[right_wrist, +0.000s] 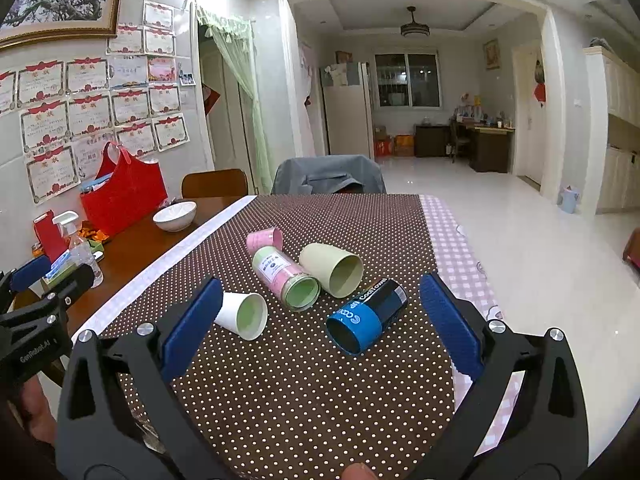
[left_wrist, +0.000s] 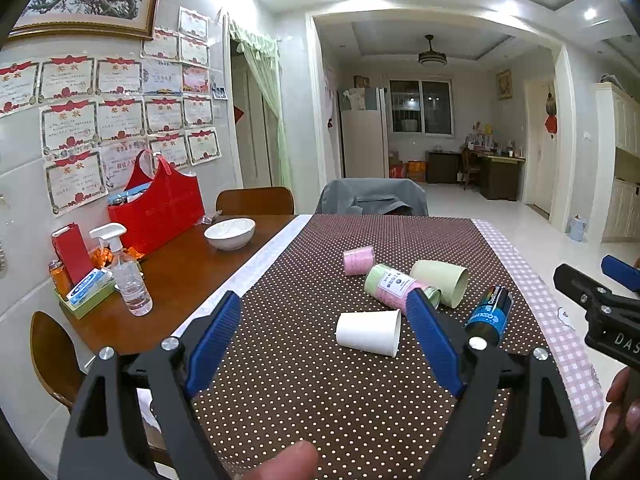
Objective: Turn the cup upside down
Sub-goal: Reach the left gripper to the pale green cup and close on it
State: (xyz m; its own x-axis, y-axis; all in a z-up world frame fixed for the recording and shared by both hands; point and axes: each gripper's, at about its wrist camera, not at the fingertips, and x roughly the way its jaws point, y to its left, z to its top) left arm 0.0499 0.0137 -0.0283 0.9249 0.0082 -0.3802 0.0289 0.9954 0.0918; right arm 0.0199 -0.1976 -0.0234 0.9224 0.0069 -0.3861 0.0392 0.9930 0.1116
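Note:
Several cups lie on their sides on the brown dotted cloth (left_wrist: pixel 304 392). A white paper cup (left_wrist: pixel 368 333) (right_wrist: pixel 242 314) lies nearest, mouth to the right. Behind it lie a green-and-pink labelled cup (left_wrist: pixel 394 287) (right_wrist: pixel 286 278), a pale green cup (left_wrist: pixel 440 282) (right_wrist: pixel 332 270), a small pink cup (left_wrist: pixel 359 260) (right_wrist: pixel 264 240) and a black-and-blue cup (left_wrist: pixel 490 314) (right_wrist: pixel 366 316). My left gripper (left_wrist: pixel 324 306) is open and empty, just short of the white cup. My right gripper (right_wrist: pixel 320 290) is open and empty, just short of the black-and-blue cup; it also shows at the left wrist view's right edge (left_wrist: pixel 596 304).
A white bowl (left_wrist: pixel 230 233), a red bag (left_wrist: pixel 158 208), a spray bottle (left_wrist: pixel 128 276) and small boxes stand on the bare wooden table (left_wrist: pixel 180 276) at the left. A chair with a grey jacket (left_wrist: pixel 372 198) stands at the far end. The table's right edge has a pink checked cloth (left_wrist: pixel 560 340).

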